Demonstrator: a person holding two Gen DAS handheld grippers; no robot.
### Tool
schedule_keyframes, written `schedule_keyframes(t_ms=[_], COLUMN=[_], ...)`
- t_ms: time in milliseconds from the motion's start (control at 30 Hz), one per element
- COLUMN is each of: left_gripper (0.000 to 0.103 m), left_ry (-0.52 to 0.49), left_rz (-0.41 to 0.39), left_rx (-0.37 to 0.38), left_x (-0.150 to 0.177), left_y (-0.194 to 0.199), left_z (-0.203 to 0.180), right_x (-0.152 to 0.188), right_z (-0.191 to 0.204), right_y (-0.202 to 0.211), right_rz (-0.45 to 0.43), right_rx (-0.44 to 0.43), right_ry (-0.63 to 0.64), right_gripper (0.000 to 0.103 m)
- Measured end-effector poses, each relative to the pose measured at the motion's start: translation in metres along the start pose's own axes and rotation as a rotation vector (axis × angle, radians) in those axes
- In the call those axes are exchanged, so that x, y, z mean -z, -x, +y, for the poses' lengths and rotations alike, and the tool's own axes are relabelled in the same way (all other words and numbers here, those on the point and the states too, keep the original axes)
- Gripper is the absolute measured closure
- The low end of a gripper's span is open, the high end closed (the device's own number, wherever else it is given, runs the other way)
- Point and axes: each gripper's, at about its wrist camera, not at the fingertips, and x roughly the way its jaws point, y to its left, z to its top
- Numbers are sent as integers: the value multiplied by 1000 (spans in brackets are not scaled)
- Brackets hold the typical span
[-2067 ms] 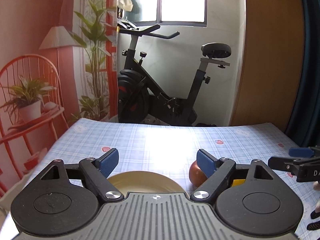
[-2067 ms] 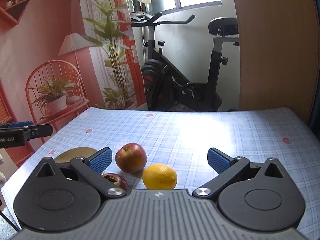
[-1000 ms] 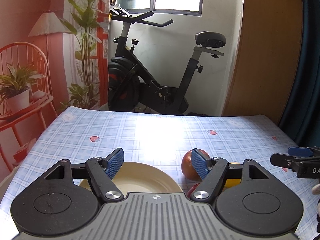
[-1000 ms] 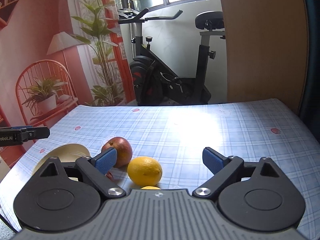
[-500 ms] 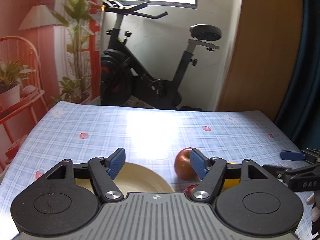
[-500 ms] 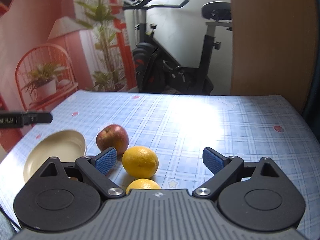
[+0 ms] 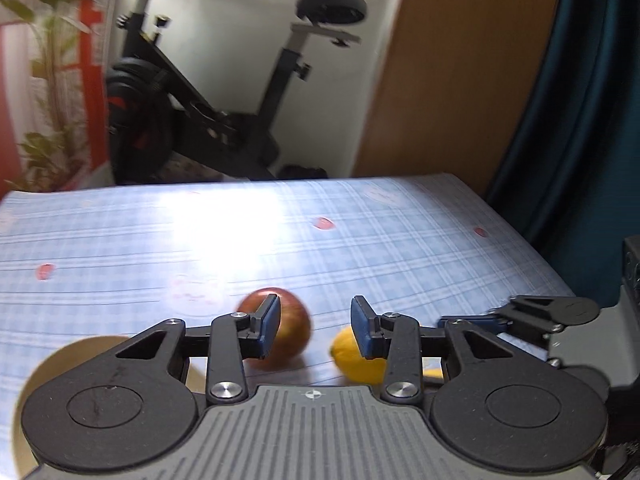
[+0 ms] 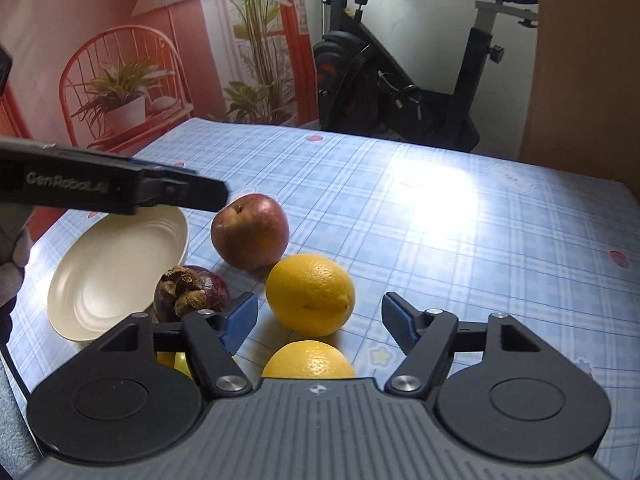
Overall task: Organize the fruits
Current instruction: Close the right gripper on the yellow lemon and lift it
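A red apple (image 8: 250, 232), a yellow citrus fruit (image 8: 310, 294), a second yellow citrus (image 8: 308, 360) and a dark mangosteen (image 8: 192, 292) lie together on the blue checked tablecloth beside a cream plate (image 8: 116, 268). My right gripper (image 8: 320, 316) hovers over the two citrus fruits; its jaws are closing, and the pads touch nothing. My left gripper (image 7: 314, 320) hangs above the gap between the apple (image 7: 288, 332) and a citrus (image 7: 356, 364). Its jaws are closing too, with only tablecloth between them. In the right wrist view the left gripper (image 8: 200, 192) reaches in over the plate.
A small yellow-green fruit (image 8: 180, 362) peeks out under the right gripper's left finger. The plate (image 7: 80, 348) sits at the table's near left corner. An exercise bike (image 8: 400, 80) stands beyond the far edge, and a wooden panel (image 7: 460, 80) and dark curtain (image 7: 580, 120) at the right.
Both grippers have tipped down and come closer to the fruits, and both pairs of jaws have narrowed. The left view has swung right, from over the plate to the apple and citrus.
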Motion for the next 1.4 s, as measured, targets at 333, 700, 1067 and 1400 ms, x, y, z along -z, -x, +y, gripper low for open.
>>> schedule_keyframes(t_ms=[333,700,1067,1400], left_gripper=[61,54,52,52], left_ry=[92,170,182,164], left_rz=[131,216,244,232], left_rx=[109,171,180,212], left_x=[-9,-8,-7,-9], left_y=[-49,-80,-97,-89], left_z=[12,11,8,3], right_x=[-3,-4,-1,4], right_z=[-11,-18,-22,-23], right_y=[-26,-22,-33,-23], right_rz=[61,17,42,12], right_rx=[-61,-70,-102,-109], right_ry=[-38,-68,-130,-153], right_gripper=[42,47,43,44])
